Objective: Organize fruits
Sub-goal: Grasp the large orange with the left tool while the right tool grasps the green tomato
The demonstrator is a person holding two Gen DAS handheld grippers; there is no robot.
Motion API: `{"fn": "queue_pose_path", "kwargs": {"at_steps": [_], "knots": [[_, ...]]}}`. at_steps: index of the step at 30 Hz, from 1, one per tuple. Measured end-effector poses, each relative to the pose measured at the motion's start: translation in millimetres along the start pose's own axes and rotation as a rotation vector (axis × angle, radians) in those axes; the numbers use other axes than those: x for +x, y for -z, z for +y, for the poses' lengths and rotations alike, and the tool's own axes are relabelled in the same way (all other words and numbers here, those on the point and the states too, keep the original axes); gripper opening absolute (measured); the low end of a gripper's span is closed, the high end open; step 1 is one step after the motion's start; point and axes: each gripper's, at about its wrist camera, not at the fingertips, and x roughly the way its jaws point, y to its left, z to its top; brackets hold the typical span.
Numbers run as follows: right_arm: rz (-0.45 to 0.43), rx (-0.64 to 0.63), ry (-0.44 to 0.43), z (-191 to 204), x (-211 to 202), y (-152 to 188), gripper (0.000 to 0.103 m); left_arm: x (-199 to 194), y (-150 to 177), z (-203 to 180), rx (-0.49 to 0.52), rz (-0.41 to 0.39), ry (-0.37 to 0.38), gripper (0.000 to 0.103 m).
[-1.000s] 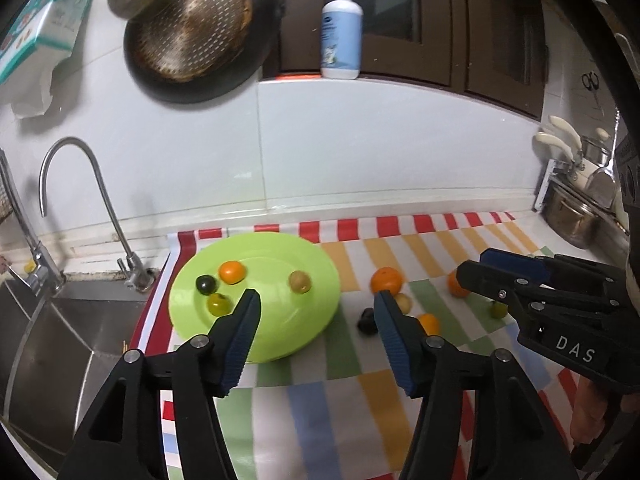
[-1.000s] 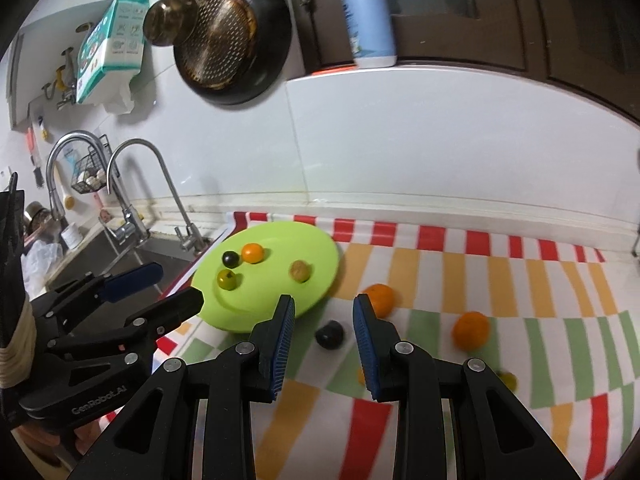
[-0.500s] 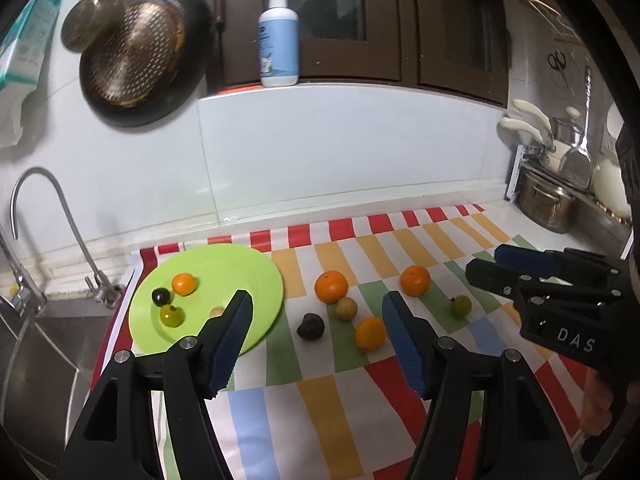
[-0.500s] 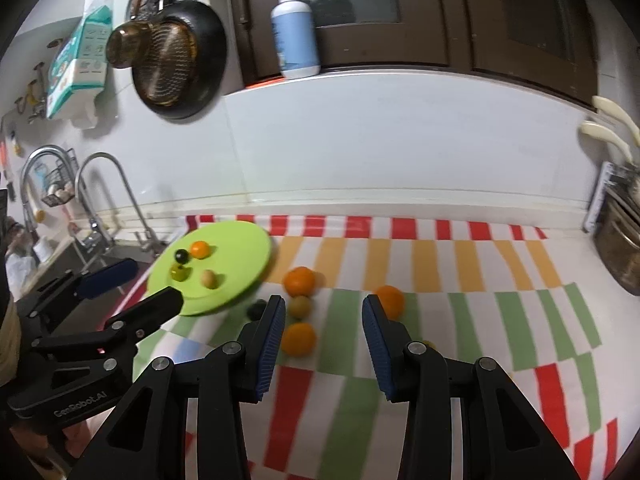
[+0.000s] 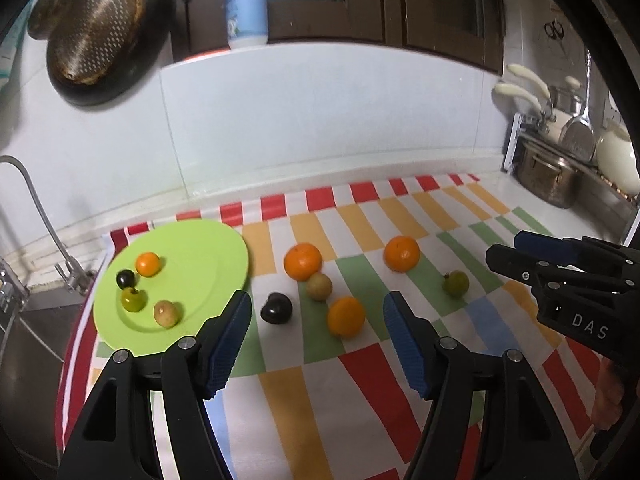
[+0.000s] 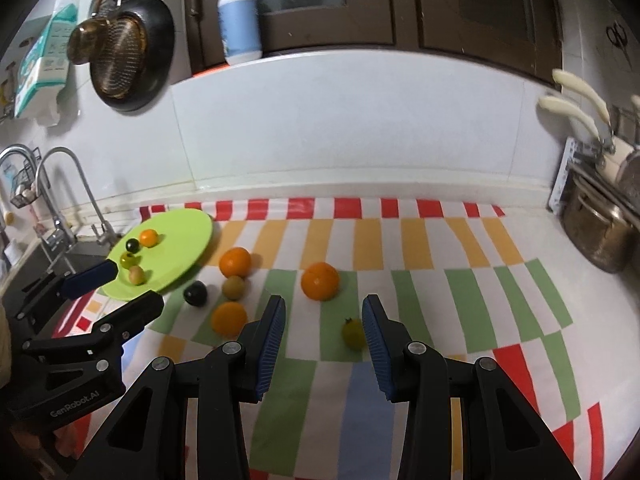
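Right wrist view showed the striped cloth (image 6: 420,280) spread over the counter, presumably to keep round fruit from rolling. At its left end, beside the sink, lay the green plate (image 6: 188,232), which I judged to be the collection point: four small fruits already sat on it. Six fruits remained on the cloth, well apart from the plate or just beside it: two large oranges (image 6: 235,262) (image 6: 320,281), a smaller orange (image 6: 229,319), a tan fruit (image 6: 233,288), a dark plum (image 6: 195,294) and a green tomato (image 6: 354,333).

I held my right claw (image 6: 324,336) above the cloth with its jaws apart and nothing between them. The tomato lay just inside the right finger, so I judged it the nearest candidate for pickup.

I held my left claw (image 5: 318,334) likewise, jaws wide apart and empty, facing the plum (image 5: 276,308) and the smaller orange (image 5: 346,317). Each claw thus covered its own side of the fruit.
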Motion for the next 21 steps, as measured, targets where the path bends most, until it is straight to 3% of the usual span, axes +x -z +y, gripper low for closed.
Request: {"fn": "queue_pose_path", "kwargs": {"at_steps": [21], "knots": [[0.140,0.011,-0.005,-27.3,58.2,24.2,0.041,65.7,16.6,-14.2,0.006,0.140,0.059,0.066]]}}
